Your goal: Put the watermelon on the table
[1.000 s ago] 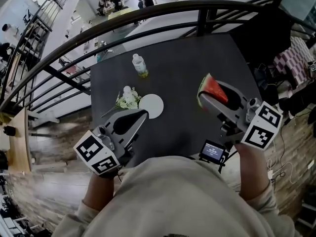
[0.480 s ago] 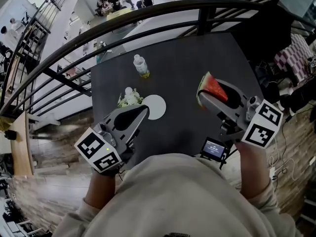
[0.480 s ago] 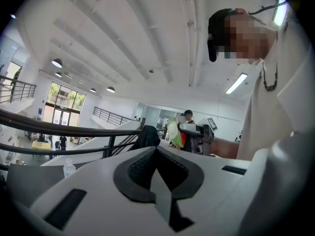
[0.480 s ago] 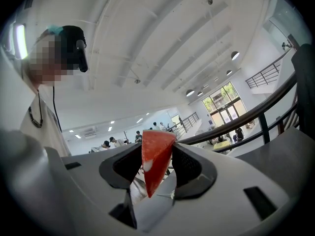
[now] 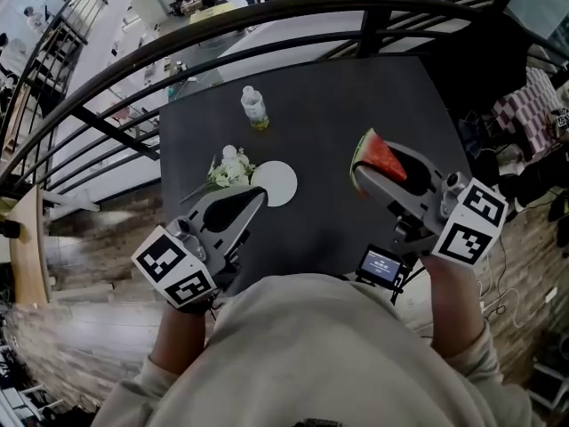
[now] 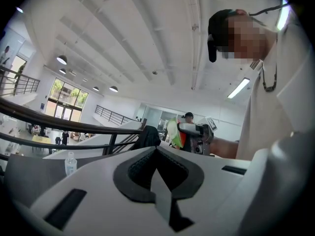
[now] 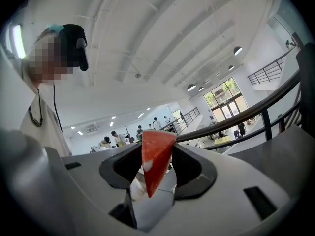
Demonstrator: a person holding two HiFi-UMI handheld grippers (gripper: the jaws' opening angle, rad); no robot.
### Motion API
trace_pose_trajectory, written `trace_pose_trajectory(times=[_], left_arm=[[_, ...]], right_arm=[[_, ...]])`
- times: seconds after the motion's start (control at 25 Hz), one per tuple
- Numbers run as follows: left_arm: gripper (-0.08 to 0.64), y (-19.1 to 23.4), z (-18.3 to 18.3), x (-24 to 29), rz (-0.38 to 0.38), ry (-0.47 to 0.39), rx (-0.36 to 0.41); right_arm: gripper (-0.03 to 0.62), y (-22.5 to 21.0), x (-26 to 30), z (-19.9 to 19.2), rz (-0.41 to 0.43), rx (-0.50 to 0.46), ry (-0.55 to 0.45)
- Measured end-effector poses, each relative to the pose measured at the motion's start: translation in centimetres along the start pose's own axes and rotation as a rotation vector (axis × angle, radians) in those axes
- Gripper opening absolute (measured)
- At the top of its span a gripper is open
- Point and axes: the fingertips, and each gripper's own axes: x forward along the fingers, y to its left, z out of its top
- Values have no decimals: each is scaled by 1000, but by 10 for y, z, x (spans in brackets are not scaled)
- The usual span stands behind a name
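A red watermelon slice (image 5: 377, 157) with a green rind is clamped upright in my right gripper (image 5: 368, 173), held above the right part of the dark table (image 5: 329, 105). In the right gripper view the watermelon slice (image 7: 155, 156) stands point down between the pads of that right gripper (image 7: 157, 163). My left gripper (image 5: 256, 201) hovers over the table's near left part, shut with nothing in it. The left gripper view shows the left gripper (image 6: 156, 154) with its jaws together, and the watermelon slice (image 6: 178, 134) farther off at the right.
A small plastic bottle (image 5: 254, 110) stands at the table's far left. A bunch of white flowers (image 5: 229, 169) lies beside a white round plate (image 5: 276, 185). A small screen device (image 5: 382, 268) sits at the near edge. A black railing (image 5: 267, 25) curves beyond the table.
The right gripper with the slice has edged slightly towards the table's middle. The left gripper has stayed where it was.
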Motion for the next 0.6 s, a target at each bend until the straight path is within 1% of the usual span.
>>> trace_pose_trajectory(times=[0.08, 0.24, 0.48, 0.6], left_arm=[[6, 2, -3, -6, 23, -3, -12], [6, 13, -10, -17, 94, 7, -22], [6, 20, -15, -49, 168, -31, -64], [6, 22, -20, -63, 190, -41, -77]], right_arm=[[199, 2, 5, -3, 11, 1, 25], [199, 3, 21, -11, 29, -19, 77], [199, 12, 50, -23, 85, -22, 152], [198, 14, 66, -30, 114, -22, 182]])
